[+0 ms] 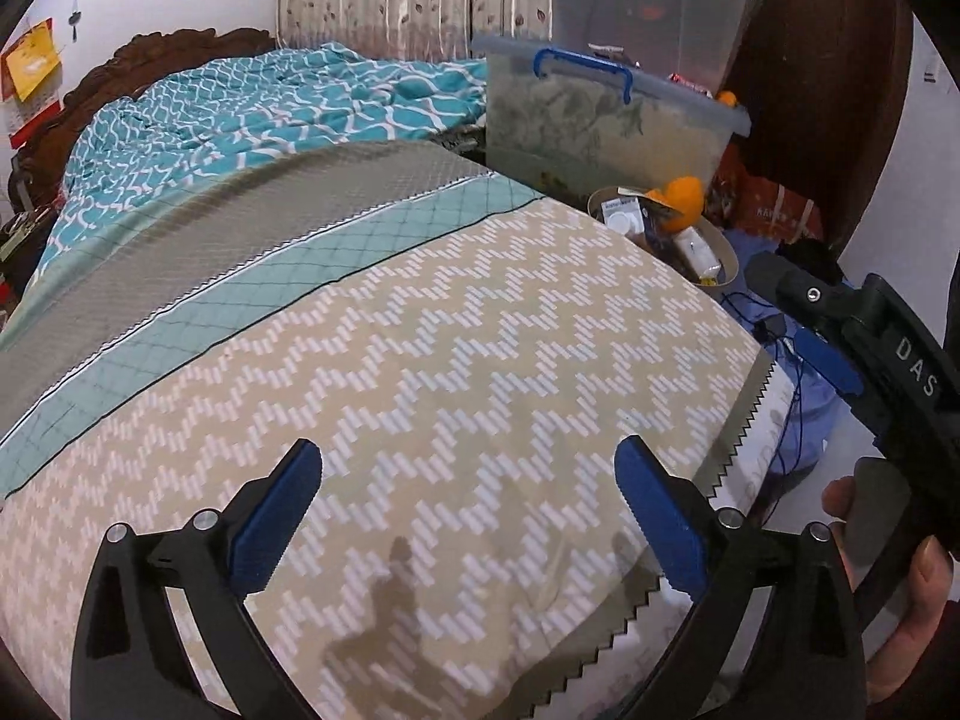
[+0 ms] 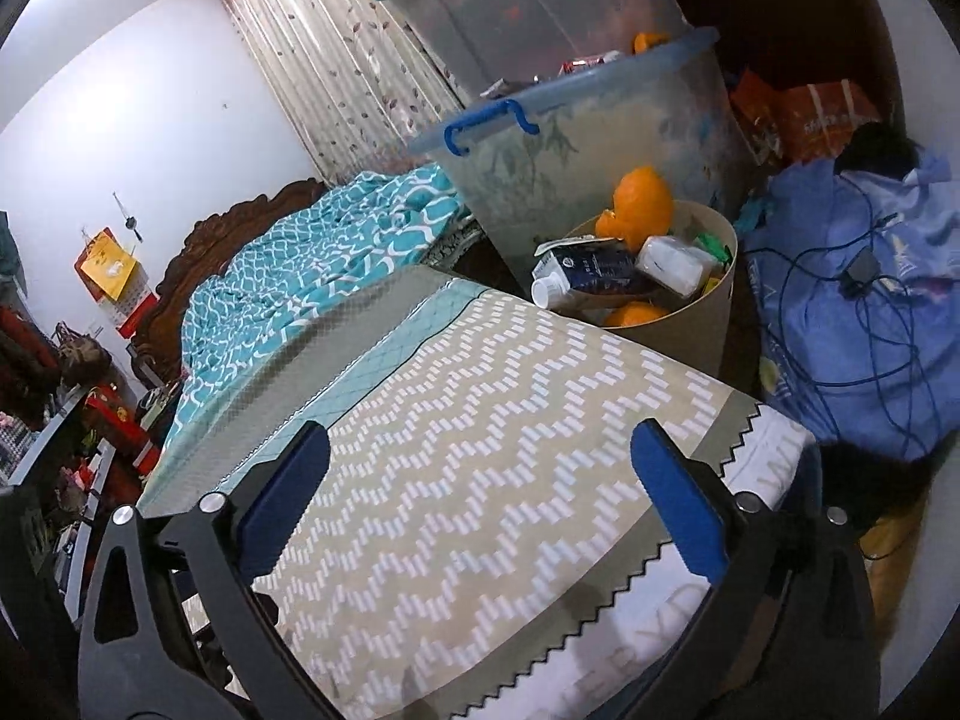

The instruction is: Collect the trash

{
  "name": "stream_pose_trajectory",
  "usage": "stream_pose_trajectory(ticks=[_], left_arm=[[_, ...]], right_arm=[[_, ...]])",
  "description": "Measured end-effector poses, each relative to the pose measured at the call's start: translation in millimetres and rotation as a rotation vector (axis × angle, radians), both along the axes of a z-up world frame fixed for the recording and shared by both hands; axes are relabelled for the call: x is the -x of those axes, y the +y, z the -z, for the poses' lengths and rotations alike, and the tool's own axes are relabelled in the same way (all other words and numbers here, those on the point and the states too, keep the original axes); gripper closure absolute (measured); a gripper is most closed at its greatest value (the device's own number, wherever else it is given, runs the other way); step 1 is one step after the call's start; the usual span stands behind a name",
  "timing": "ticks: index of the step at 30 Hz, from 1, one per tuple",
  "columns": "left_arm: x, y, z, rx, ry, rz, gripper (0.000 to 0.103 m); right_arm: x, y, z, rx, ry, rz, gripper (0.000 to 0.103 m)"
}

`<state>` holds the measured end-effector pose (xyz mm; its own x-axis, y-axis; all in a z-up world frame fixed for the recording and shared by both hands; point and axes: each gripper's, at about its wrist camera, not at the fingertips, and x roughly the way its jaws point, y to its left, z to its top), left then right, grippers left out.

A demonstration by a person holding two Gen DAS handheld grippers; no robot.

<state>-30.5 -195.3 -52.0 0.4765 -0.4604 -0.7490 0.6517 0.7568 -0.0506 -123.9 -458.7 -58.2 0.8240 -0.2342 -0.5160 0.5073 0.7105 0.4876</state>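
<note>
A round tan trash bin (image 2: 702,312) stands past the far right corner of the zigzag cloth (image 2: 480,456). It holds orange peel (image 2: 645,204), a dark milk carton (image 2: 591,279) and a white packet (image 2: 669,267). The bin also shows in the left wrist view (image 1: 729,258) with the peel (image 1: 681,201). My left gripper (image 1: 468,510) is open and empty over the cloth (image 1: 450,372). My right gripper (image 2: 480,486) is open and empty over the cloth; in the left wrist view it (image 1: 822,324) is at the right, its jaws unclear.
A clear storage box with a blue handle (image 2: 576,144) stands behind the bin, another box stacked on it. A blue bundle with tangled cables (image 2: 858,306) lies right of the bin. A teal quilt (image 1: 258,114) covers the bed beyond. Cluttered shelves (image 2: 72,450) stand at the left.
</note>
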Motion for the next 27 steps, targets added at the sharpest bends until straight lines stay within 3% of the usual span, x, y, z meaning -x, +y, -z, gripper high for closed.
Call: stream_pose_trajectory(ticks=[17,27], left_arm=[[-3,39,-4,-0.001,0.003,-0.072,0.009],[8,52,-28,0.039,-0.149,-0.120,0.009]], right_arm=[[-15,35,-9,0.015,0.036,-0.031,0.004],[-3,40,-16,0.045,0.019,0.028,0.004]])
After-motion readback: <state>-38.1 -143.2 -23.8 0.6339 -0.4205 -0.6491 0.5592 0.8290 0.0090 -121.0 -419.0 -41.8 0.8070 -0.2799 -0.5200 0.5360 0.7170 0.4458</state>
